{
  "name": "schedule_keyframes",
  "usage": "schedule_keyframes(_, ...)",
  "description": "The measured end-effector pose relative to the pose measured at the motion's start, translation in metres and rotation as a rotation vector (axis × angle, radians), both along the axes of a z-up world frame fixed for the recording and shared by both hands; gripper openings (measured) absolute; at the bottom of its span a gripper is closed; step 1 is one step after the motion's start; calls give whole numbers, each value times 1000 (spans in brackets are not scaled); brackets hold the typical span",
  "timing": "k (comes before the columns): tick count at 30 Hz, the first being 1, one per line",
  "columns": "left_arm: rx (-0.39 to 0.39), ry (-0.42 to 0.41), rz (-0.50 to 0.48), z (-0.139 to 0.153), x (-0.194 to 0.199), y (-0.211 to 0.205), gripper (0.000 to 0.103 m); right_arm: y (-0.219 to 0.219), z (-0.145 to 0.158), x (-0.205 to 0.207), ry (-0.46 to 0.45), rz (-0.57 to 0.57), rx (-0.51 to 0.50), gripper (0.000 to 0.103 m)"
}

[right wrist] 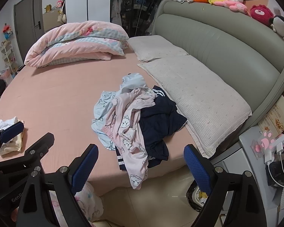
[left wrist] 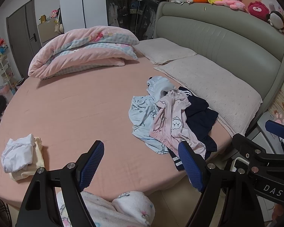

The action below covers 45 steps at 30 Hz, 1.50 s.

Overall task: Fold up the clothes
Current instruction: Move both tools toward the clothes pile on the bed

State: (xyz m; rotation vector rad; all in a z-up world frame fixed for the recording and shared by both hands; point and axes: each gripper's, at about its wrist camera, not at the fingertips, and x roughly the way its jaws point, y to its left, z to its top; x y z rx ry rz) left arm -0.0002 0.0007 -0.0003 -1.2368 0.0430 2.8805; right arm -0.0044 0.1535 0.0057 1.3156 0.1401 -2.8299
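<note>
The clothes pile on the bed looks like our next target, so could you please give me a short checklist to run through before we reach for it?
1. Left claw open and holding nothing: ok.
2. Right claw open and holding nothing: ok.
3. Clothes pile in plain sight, nothing lying over it: ok.
4. Top garment free to lift: the pink printed garment drapes over the rest, one end hanging off the bed edge: ok.
5. Bare pink sheet beside the pile for folding: ok.
6. Finished stack clear of the folding area, at the far left: ok.
7. Garments untangled from one another: cannot tell.
</note>
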Motion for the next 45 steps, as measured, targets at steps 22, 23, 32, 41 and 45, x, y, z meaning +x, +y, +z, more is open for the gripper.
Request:
schedule_keyframes(22,-29,-44,-17,-3,-42,-6,80,-3,-6,-43,-47,-6,-15,92)
schedule_keyframes(23,-30,-45,-19,-2,-48,-6,80,-4,-6,-48,-46,-6,-15,92)
schedule_keyframes(32,-34,-42,-44,4,-96,-7,80,-4,-2,-91,-38,-22,-38,92)
schedule_keyframes(41,-55,-53,-87,-2,-152,1,80,0,-9,-135,-48,-49,-78,92)
schedule_keyframes(45,-49,-53,-97,-6,-177,1,80,1,-13,-155,-53,-58,-98,92)
